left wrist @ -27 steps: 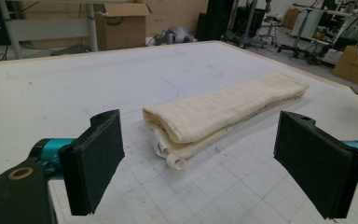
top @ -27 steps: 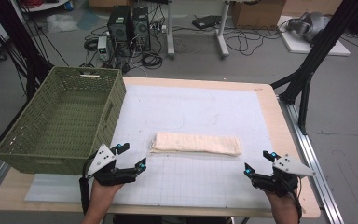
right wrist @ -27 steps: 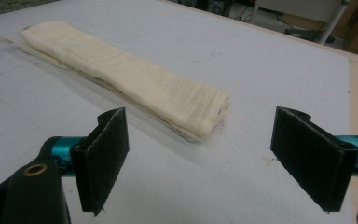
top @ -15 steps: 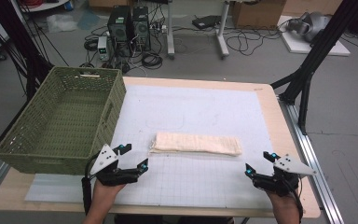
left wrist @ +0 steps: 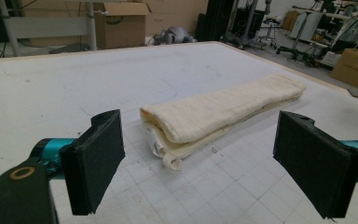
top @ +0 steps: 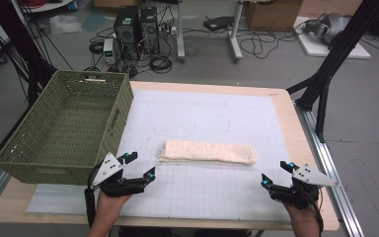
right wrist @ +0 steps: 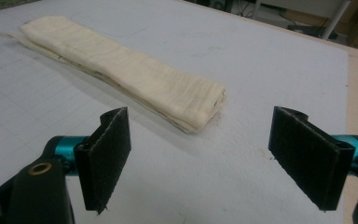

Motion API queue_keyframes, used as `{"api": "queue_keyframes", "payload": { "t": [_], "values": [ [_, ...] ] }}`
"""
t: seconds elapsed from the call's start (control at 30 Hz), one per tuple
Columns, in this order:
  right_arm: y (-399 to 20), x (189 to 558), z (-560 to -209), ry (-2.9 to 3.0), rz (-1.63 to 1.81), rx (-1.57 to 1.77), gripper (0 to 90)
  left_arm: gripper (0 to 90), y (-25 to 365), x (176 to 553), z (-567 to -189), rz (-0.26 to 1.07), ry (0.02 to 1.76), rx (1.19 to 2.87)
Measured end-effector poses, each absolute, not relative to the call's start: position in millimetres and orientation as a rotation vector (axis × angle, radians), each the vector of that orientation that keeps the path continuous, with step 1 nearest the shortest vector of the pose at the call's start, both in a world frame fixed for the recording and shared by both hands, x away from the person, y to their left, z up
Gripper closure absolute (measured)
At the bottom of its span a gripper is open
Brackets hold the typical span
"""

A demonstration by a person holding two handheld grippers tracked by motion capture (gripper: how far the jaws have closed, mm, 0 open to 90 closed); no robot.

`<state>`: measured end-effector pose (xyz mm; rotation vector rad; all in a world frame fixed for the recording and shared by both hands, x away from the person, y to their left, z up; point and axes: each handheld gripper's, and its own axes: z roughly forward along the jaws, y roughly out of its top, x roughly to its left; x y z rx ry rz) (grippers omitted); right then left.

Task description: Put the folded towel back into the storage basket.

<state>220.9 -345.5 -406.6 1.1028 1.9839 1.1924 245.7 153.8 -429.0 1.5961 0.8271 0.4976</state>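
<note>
Table [top: 296,148], wooden-edged, topped with a white gridded mat [top: 212,123]. Green woven basket [top: 64,128] standing on the left side, partly overhanging the table's left edge. Folded cream cloth [top: 206,152] lying flat on the mat near its middle, long side running left to right, just right of the basket's near corner; same spot as in the earlier frames. Left gripper [top: 138,166] held low at the near edge, beside the basket's front corner, jaws spread wide and gripping nothing, aimed at the cloth's left end [left wrist: 177,135]; shifted slightly forward and rightward compared with a moment ago. Right gripper [top: 278,173] near the table's front right corner, jaws likewise released and empty, pointing toward the cloth's right end [right wrist: 200,109], apart from it; hardly changed from before. Loose rolled edges visible at the cloth's left end in the left gripper view.
</note>
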Motion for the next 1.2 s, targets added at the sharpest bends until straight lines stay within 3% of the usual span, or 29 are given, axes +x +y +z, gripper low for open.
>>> {"api": "queue_keyframes", "payload": {
  "t": [0.67,1.2],
  "values": [
    [-346,222,-408,1.987,1.202,1.097,19.4,17.3,147,248,-422,0.451,0.827,1.625],
    [-347,220,-407,1.98,1.2,1.092,19.4,18.5,126,291,-376,0.409,0.827,1.686]
  ]
}}
